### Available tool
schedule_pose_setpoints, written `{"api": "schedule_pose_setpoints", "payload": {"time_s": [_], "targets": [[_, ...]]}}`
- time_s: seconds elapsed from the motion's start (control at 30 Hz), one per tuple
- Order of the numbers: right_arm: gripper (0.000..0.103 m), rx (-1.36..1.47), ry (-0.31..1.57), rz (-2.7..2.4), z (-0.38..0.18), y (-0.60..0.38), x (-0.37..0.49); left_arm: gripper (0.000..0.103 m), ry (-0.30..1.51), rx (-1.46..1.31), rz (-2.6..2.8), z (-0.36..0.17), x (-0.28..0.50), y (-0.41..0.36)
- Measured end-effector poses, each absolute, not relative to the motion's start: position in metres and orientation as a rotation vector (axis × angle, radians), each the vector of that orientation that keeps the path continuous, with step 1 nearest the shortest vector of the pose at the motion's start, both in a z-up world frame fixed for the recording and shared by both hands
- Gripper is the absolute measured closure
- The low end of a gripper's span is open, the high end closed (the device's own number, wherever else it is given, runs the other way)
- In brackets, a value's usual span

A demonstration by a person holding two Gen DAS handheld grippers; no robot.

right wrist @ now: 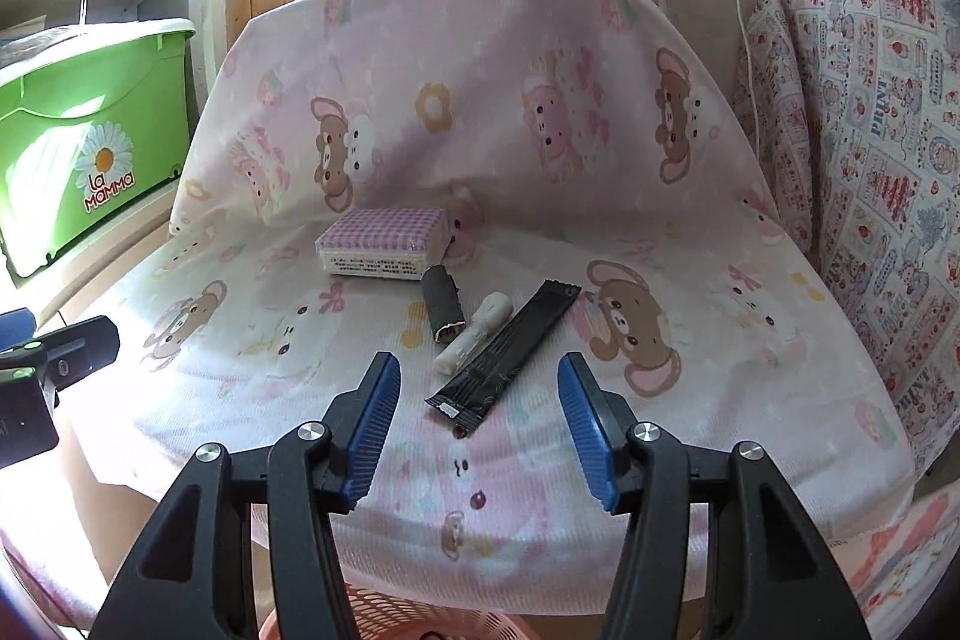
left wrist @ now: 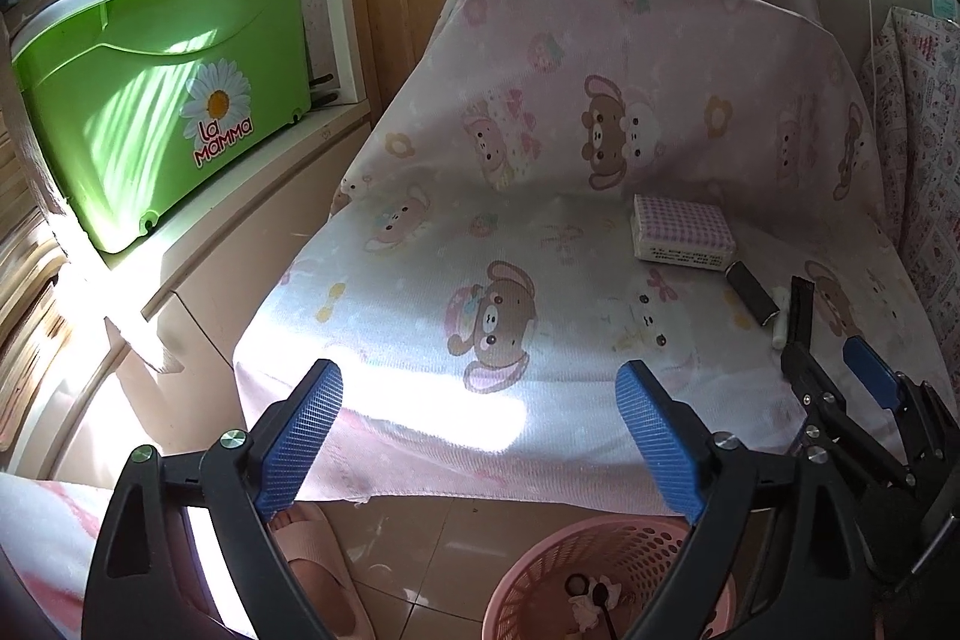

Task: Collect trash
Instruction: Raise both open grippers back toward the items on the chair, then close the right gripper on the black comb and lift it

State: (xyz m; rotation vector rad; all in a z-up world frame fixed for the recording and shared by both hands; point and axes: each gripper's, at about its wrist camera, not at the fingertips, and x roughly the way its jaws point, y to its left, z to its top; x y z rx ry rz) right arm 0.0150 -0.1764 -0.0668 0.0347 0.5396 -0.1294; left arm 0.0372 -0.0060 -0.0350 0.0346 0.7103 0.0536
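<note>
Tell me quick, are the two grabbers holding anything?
Left gripper: open, fingers wide apart, holding nothing.
Right gripper: open, holding nothing; the black wrapper lies just ahead of its fingers.

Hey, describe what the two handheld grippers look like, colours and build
Both look the same: the left gripper and the right gripper have black plastic frames with angular linkage arms, triangular cutouts and round silver pivot screws. Each finger carries a blue pad with a ribbed or gridded texture. No cables, markings or sleeves show.
</note>
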Motion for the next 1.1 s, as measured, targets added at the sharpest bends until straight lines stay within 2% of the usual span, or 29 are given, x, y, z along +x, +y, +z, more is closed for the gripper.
{"api": "schedule_pose_setpoints", "payload": {"time_s": [0.43, 0.63, 0.67, 0.73, 0.87, 0.9, 1.1], "targets": [[0.046, 0.094, 0.577, -0.15, -0.076, -0.186, 0.024, 0.012, 0.716, 0.062, 0.045, -0.041, 0.041, -0.014], [0.061, 0.076, 0.591, -0.148, -0.076, -0.189, 0.021, 0.012, 0.712, 0.06, 0.037, -0.039, 0.04, -0.015], [0.07, 0.066, 0.594, -0.147, -0.076, -0.189, 0.02, 0.012, 0.712, 0.058, 0.036, -0.038, 0.04, -0.014], [0.078, 0.045, 0.599, -0.144, -0.076, -0.187, 0.019, 0.012, 0.712, 0.056, 0.039, -0.038, 0.039, -0.014], [0.081, 0.057, 0.6, -0.134, -0.073, -0.189, 0.015, 0.012, 0.708, 0.055, 0.045, -0.037, 0.039, -0.013], [0.101, 0.06, 0.593, -0.133, -0.072, -0.189, 0.013, 0.012, 0.707, 0.054, 0.045, -0.037, 0.038, -0.013], [0.102, 0.03, 0.543, -0.116, -0.055, -0.185, 0.003, 0.012, 0.705, 0.061, 0.036, -0.038, 0.037, -0.015]]}}
